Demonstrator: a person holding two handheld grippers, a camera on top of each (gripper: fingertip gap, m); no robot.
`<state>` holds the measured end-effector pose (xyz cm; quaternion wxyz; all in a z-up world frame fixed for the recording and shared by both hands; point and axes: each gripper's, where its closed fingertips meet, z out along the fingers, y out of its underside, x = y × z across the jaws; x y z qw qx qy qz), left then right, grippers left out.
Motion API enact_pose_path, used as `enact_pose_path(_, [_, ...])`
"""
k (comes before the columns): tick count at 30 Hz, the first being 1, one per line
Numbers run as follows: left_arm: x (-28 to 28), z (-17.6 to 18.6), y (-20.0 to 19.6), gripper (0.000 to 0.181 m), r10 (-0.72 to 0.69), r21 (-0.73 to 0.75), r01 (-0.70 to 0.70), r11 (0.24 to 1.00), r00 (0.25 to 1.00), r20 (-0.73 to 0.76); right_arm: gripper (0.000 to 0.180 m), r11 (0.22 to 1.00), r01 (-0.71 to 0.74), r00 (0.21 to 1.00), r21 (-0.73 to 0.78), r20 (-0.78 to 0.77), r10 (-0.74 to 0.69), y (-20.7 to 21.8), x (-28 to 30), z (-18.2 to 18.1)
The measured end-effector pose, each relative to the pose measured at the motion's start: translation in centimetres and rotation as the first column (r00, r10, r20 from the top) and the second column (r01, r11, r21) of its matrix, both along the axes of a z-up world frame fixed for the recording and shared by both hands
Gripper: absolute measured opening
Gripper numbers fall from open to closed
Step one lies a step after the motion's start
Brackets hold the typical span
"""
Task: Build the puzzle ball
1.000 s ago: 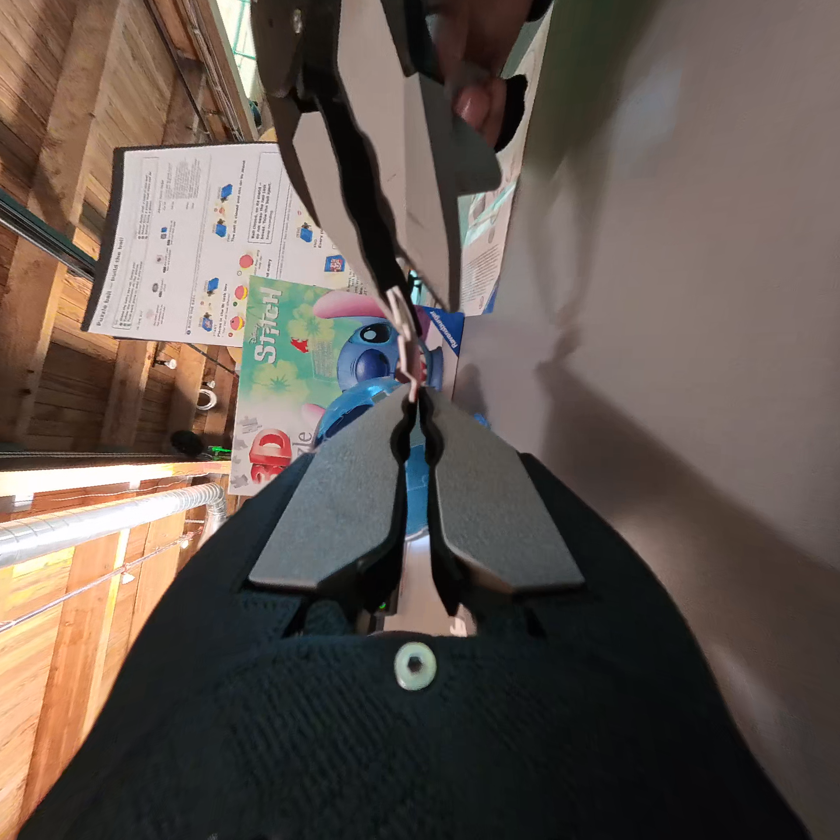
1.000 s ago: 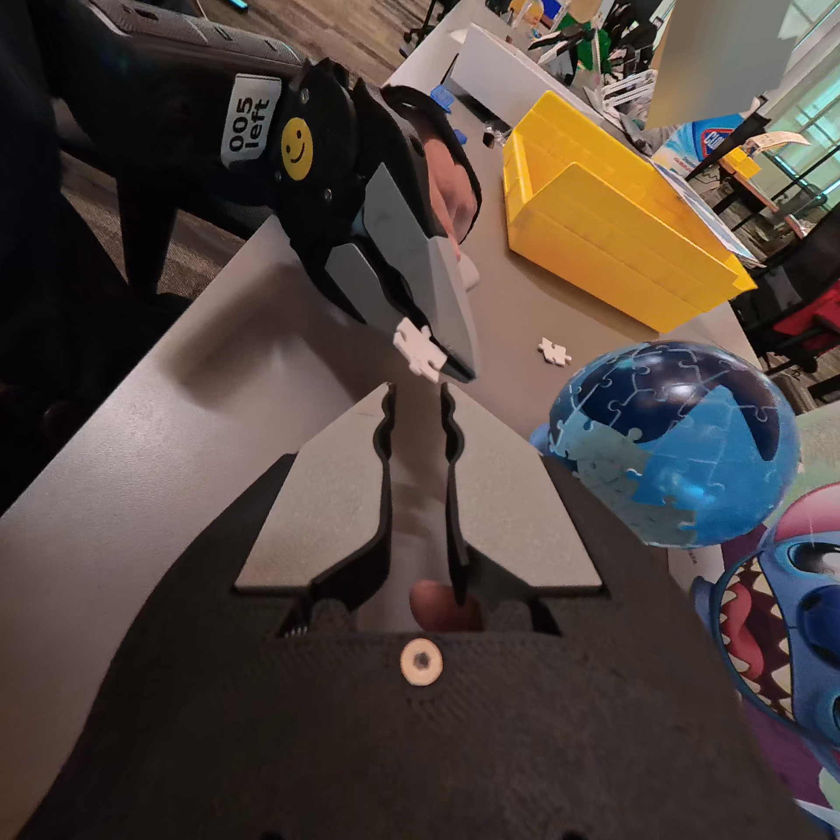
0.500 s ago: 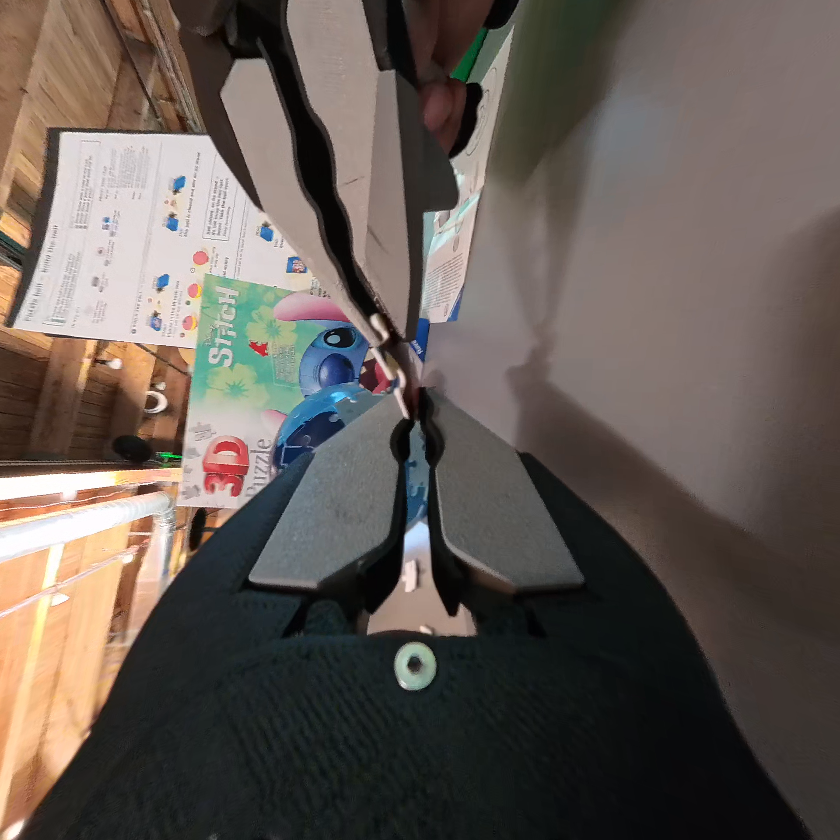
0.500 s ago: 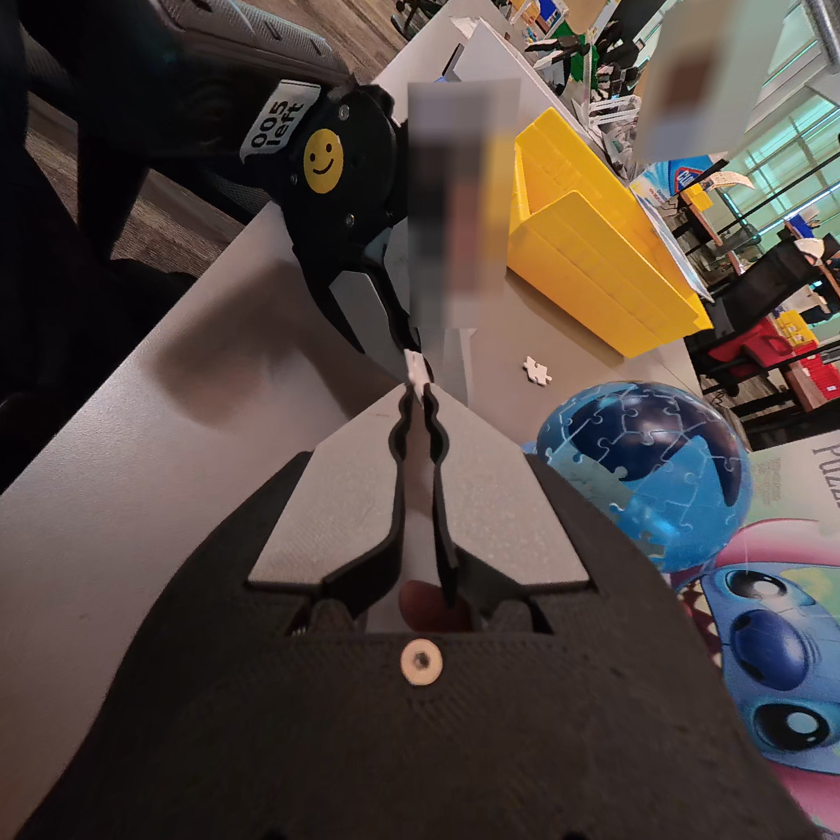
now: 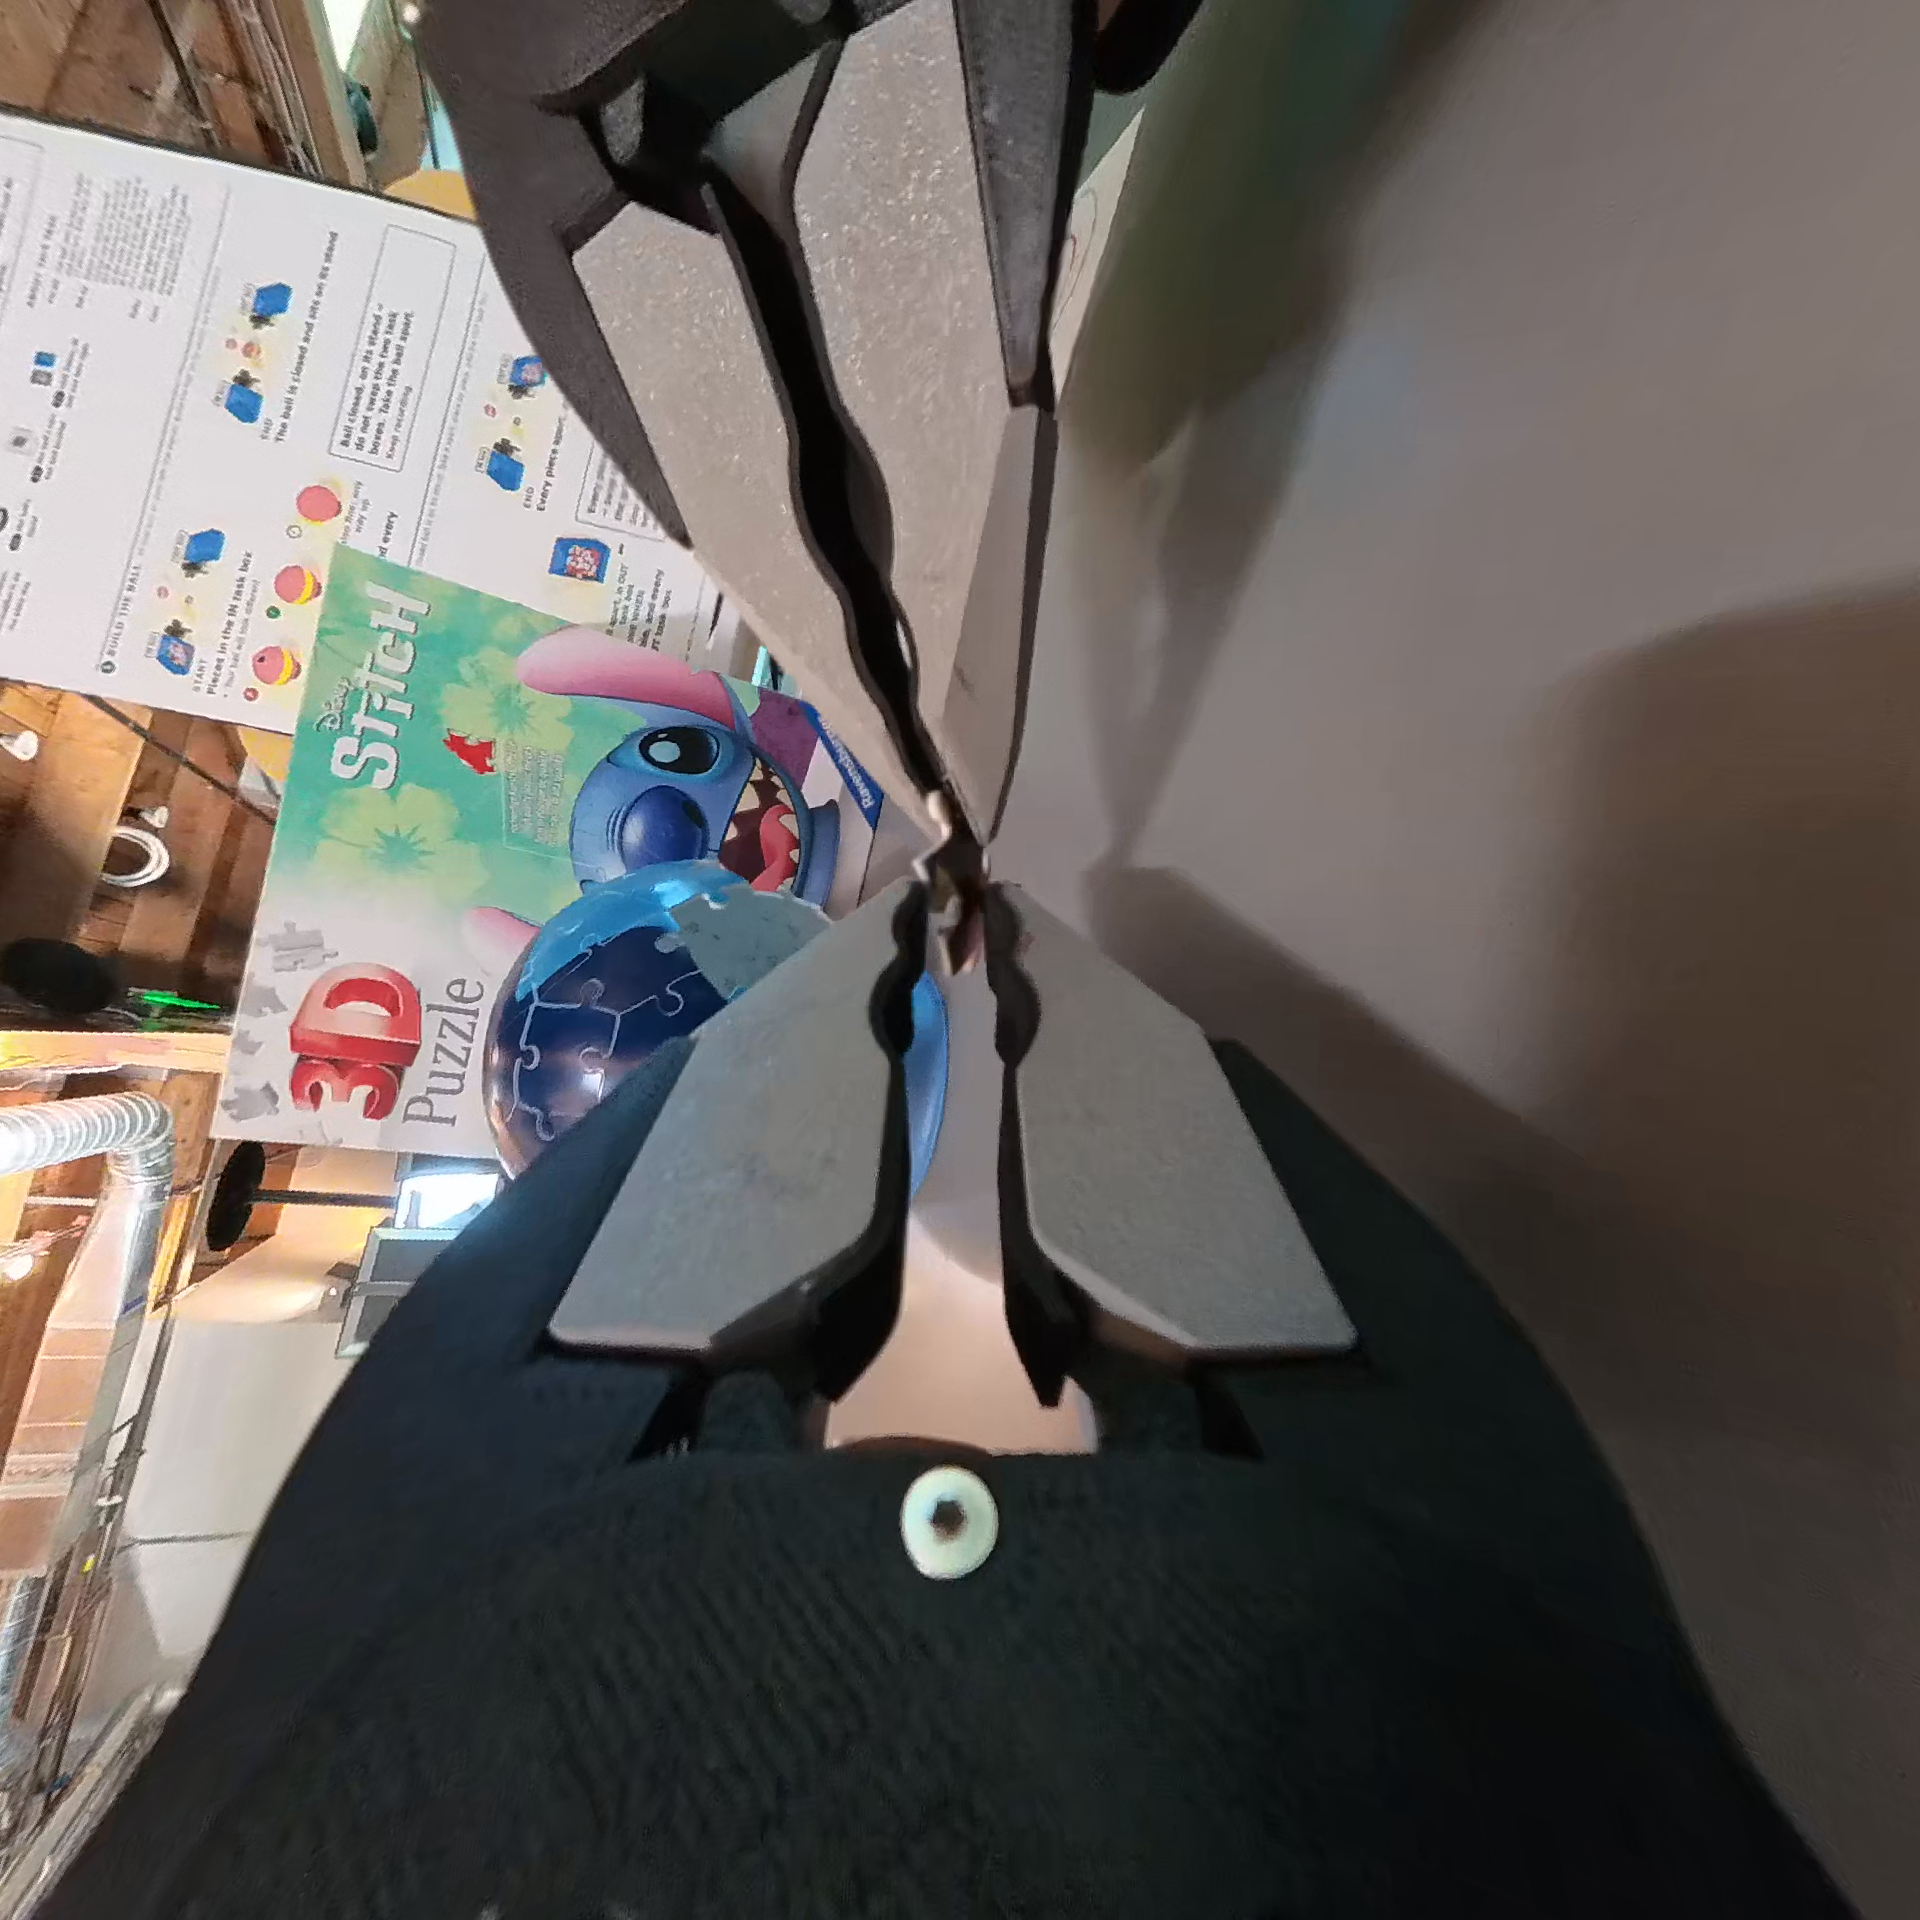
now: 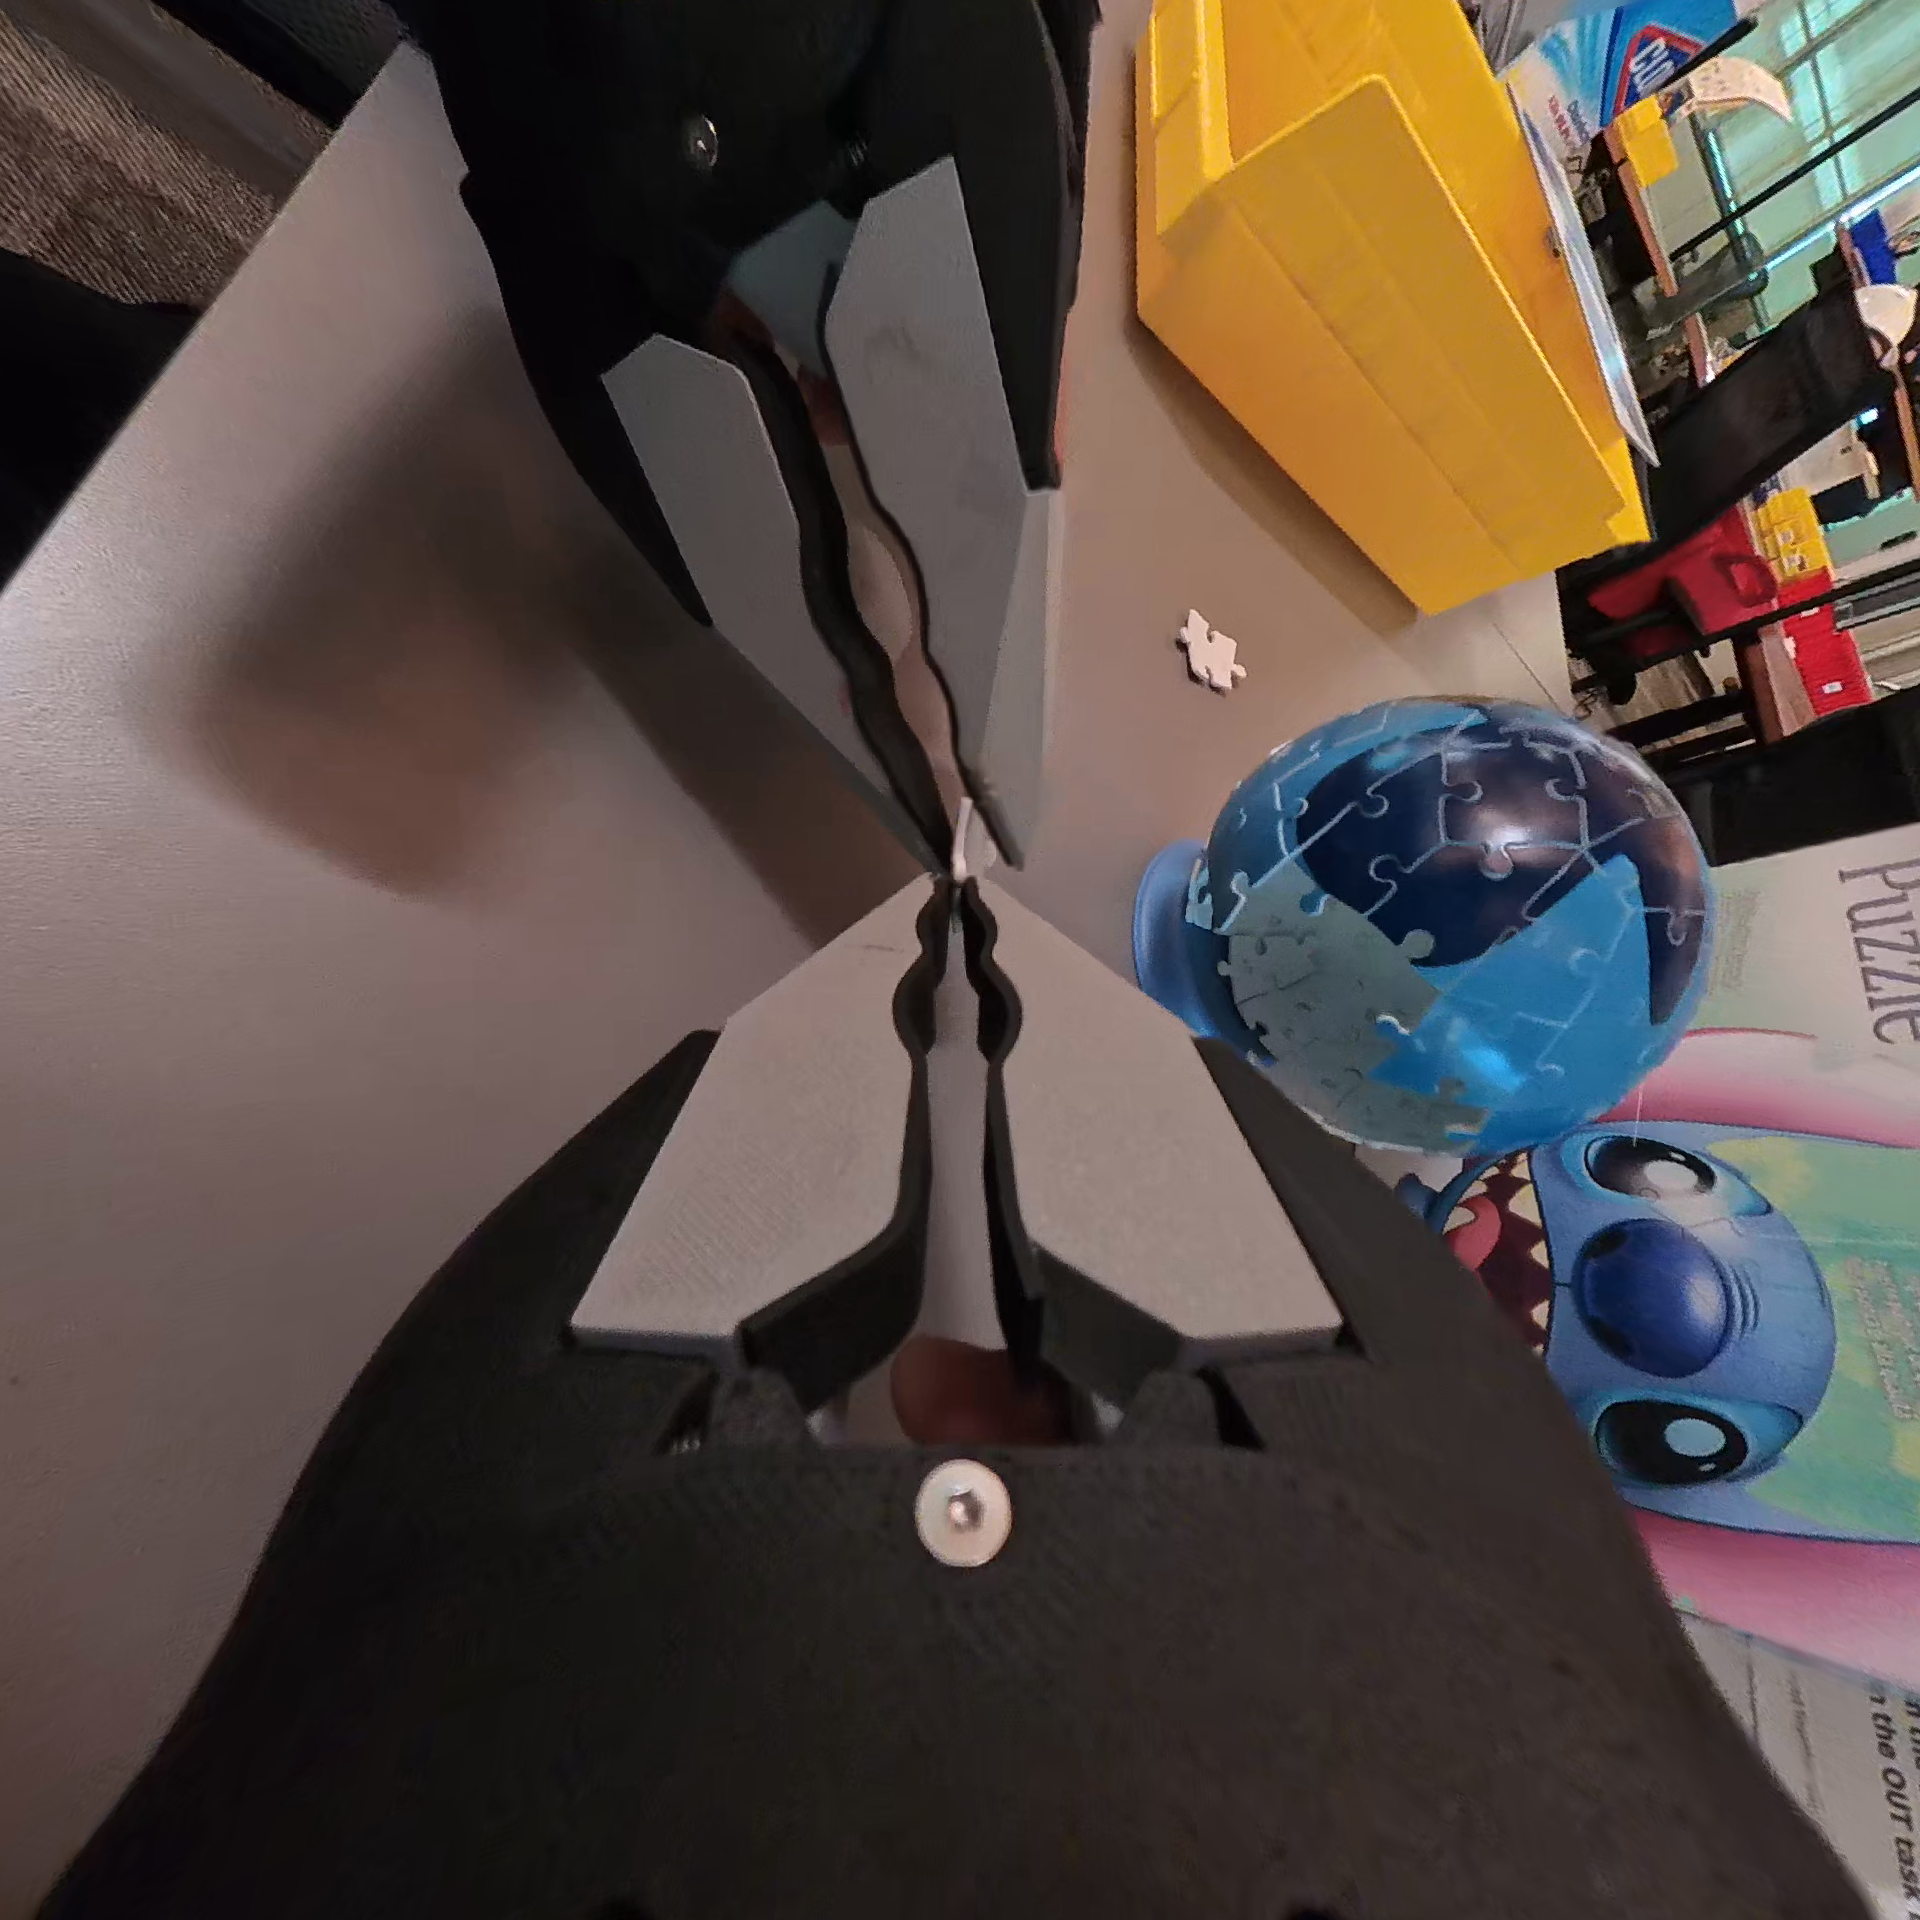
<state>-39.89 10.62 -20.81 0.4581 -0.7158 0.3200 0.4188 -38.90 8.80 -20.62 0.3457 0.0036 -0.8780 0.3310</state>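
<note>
**Claws meet tip to tip over one puzzle piece**

Desk (image 6: 260, 831), grey and matte, fills most of the right wrist view and carries everything else. A yellow plastic bin (image 6: 1382, 312) sits at its far side, with shelves and red crates of the room beyond it. In the left wrist view, which is rolled on its side, wooden wall boards and a silver duct show past the desk edge, and a white instruction sheet (image 5: 208, 395) lies under the corner of the puzzle box (image 5: 447, 831).

The puzzle box lies flat with its cartoon picture up, and the puzzle ball (image 6: 1455, 925) stands just beside it on a blue stand, to the right of both claws. The ball is blue and dark navy, with a pale patch of pieces showing their grey backs.

The left claw (image 6: 961, 831) points towards the right claw (image 6: 956, 894), and the two meet nose to nose above the desk, well clear of the ball. A small puzzle piece (image 6: 964, 847), seen edge-on, is pinched in the nearly closed tips of the left claw. The right claw's jaws are narrowed to a slit at that same piece; whether they actually grip it I cannot tell.

A loose white puzzle piece (image 6: 1210, 649) lies on the desk between the bin and the ball.
</note>
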Motion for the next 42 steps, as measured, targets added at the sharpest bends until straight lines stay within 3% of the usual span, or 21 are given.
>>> enact_pose_path(4, [0.4, -0.1, -0.1, 0.000, -0.029, -0.006, 0.030, 1.000, 0.998, 0.061, 0.003, 1.000, 0.008, 1.000, 0.012, -0.010, -0.008, 0.1, 0.1, 0.1])
enact_pose_path(8, [1.1, 2.0, -0.4, 0.000, -0.112, 0.101, 0.093, 0.991, 0.972, 0.208, 0.015, 0.999, -0.018, 0.999, -0.050, 0.027, 0.020, 0.8, 0.4, 0.9])
enact_pose_path(15, [2.4, 4.3, -1.3, 0.000, -0.267, 0.220, 0.189, 0.957, 0.869, 0.416, 0.000, 0.971, -0.083, 0.996, -0.223, 0.011, 0.088, -0.4, 1.4, 3.9])
enact_pose_path(18, [2.6, 4.6, -1.5, 0.000, -0.291, 0.236, 0.201, 0.951, 0.844, 0.450, 0.000, 0.966, -0.092, 0.995, -0.239, 0.006, 0.097, -0.4, 1.6, 4.2])
enact_pose_path(20, [3.1, 4.9, -1.6, 0.000, -0.328, 0.255, 0.228, 0.940, 0.815, 0.478, 0.012, 0.963, -0.092, 0.995, -0.252, 0.013, 0.099, -0.5, 1.6, 4.4])
enact_pose_path(24, [3.5, 5.6, -1.9, 0.000, -0.372, 0.292, 0.249, 0.923, 0.770, 0.519, 0.000, 0.958, -0.109, 0.994, -0.265, -0.001, 0.113, -0.6, 2.3, 4.8])
enact_pose_path(29, [3.6, 6.1, -2.1, 0.000, -0.407, 0.325, 0.261, 0.909, 0.728, 0.552, 0.000, 0.945, -0.116, 0.992, -0.306, 0.012, 0.126, -0.7, 2.6, 5.5])
enact_pose_path(42, [4.0, 6.1, -2.2, 0.000, -0.433, 0.330, 0.287, 0.899, 0.686, 0.585, 0.011, 0.938, -0.169, 0.983, -0.302, 0.017, 0.182, -1.3, 3.3, 5.3])
